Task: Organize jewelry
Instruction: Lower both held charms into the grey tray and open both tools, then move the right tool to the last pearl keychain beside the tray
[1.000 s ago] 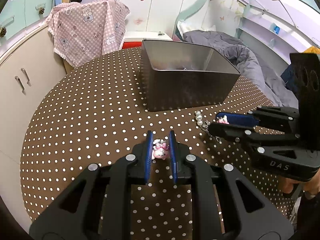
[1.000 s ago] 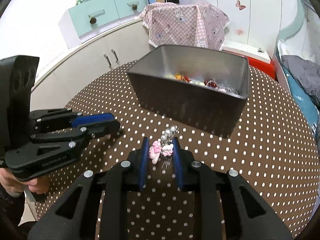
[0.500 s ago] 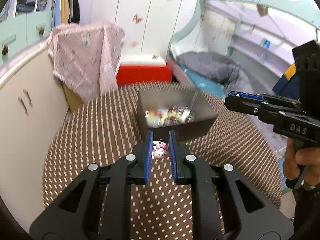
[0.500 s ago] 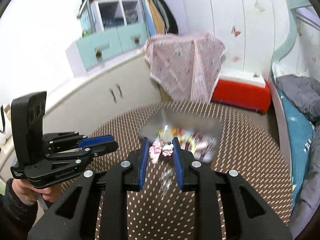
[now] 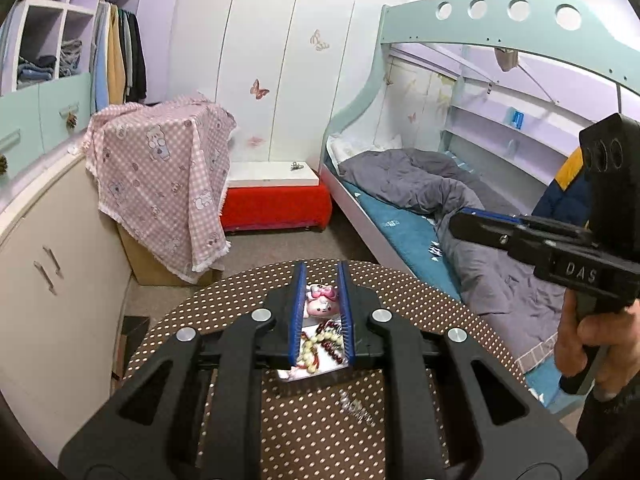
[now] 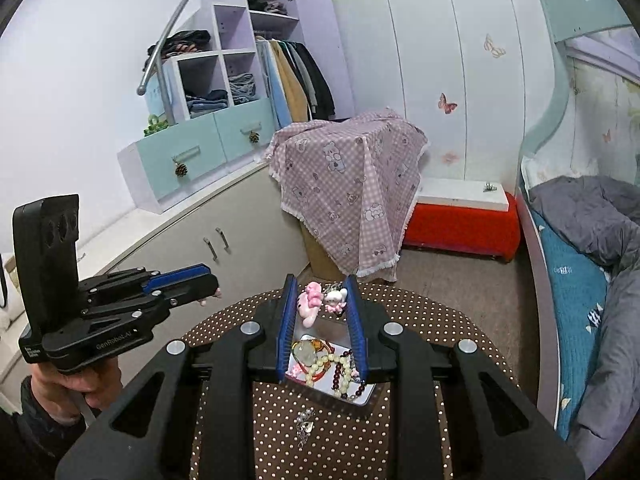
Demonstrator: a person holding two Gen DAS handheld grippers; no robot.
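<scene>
My left gripper (image 5: 320, 300) is shut on a pink-and-white cartoon charm (image 5: 320, 305), held high above the metal box (image 5: 316, 368). My right gripper (image 6: 321, 304) is shut on a pink-and-white charm piece (image 6: 320, 300), also high above the box (image 6: 360, 398). The box holds bead bracelets (image 6: 336, 368) and other jewelry. A small silver piece (image 6: 305, 424) lies on the brown dotted table (image 6: 320, 452) in front of the box; it also shows in the left wrist view (image 5: 356, 406). Each gripper shows in the other's view: the left one (image 6: 208, 280), the right one (image 5: 456, 224).
The round table (image 5: 320, 432) stands in a bedroom. A cream cabinet (image 6: 192, 248) is to the left, a pink-checked covered box (image 6: 352, 188) and a red bench (image 6: 460, 224) lie beyond, and a bunk bed with grey bedding (image 5: 432, 196) is to the right.
Both grippers have risen well above the table with their charms held. The box now sits far below, its contents visible from above. The silver piece stays on the table.
</scene>
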